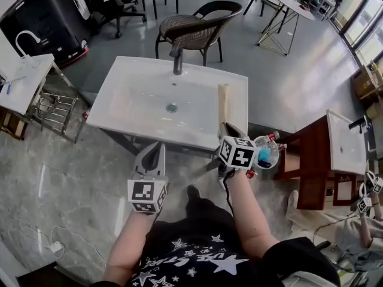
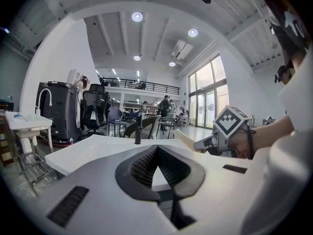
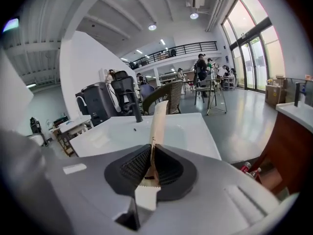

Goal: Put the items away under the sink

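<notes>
A flat beige folded paper bag [image 1: 222,103] sticks out over the right side of the white sink basin [image 1: 137,109], and my right gripper [image 1: 226,126] is shut on its near end. In the right gripper view the bag [image 3: 159,121] stands on edge between the ribbed pads, its serrated end behind them. My left gripper [image 1: 157,146] hovers at the basin's front edge, left of the right one. Its jaws meet at the tips with nothing between them [image 2: 157,149]. A dark faucet [image 1: 177,58] rises at the basin's back rim.
A clear bag [image 1: 266,151] with a blue item and red-capped bottles lies right of the sink. Beyond it stands a brown cabinet [image 1: 308,160] with a second basin. A wicker chair [image 1: 197,26] is behind the sink, and a small washstand [image 1: 24,79] at far left.
</notes>
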### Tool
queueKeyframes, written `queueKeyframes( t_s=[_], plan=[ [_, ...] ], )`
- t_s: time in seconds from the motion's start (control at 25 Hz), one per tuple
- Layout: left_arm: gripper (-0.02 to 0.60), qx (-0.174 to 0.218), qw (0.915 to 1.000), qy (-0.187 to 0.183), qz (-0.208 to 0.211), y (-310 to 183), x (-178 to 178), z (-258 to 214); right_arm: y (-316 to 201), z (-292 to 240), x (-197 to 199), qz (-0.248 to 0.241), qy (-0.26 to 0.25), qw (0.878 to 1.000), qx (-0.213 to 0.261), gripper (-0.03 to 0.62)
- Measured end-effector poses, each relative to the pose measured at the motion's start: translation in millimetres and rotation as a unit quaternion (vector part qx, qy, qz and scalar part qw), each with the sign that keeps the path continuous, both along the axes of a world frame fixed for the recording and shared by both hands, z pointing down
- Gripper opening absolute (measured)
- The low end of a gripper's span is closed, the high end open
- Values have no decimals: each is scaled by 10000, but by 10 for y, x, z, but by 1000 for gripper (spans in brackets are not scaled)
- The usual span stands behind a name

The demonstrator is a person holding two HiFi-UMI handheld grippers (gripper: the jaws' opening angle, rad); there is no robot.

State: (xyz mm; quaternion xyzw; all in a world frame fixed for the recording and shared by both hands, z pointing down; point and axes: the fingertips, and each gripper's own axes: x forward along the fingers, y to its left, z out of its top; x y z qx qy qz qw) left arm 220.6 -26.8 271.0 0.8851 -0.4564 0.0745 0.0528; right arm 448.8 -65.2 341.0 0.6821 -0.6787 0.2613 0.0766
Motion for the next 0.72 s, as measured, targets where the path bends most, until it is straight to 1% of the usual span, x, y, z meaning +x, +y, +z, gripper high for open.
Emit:
queueKeyframes(
  t_s=[0.2, 0.28, 0.36, 0.44, 0.56, 0.64, 0.72],
  plan=[
    [8, -97, 9997, 100, -188, 478, -736, 20, 532, -159, -994, -546, -166, 9980, 282, 29],
    [8, -130, 9995, 111, -254, 691, -1016, 71, 772, -133, -1375, -756, -265, 9960, 407, 29],
    [8, -194, 9993, 80, -298, 913, -1269, 165, 1045, -30, -1725, -955, -429, 9936, 430, 29],
    [8, -299, 9990, 35, -339, 1124, -1494, 302, 1331, 123, -2027, -1141, -535, 9914, 365, 29],
    [8, -471, 9981, -10, -389, 1411, -1765, 516, 1709, 401, -2365, -1322, -523, 9898, 109, 29],
    [8, -591, 9974, -42, -411, 1569, -1907, 639, 1916, 579, -2504, -1323, -548, 9897, -93, 29],
    [8, -722, 9963, 24, -456, 1698, -2014, 731, 2080, 737, -2567, -1294, -564, 9896, -263, 29]
  ],
)
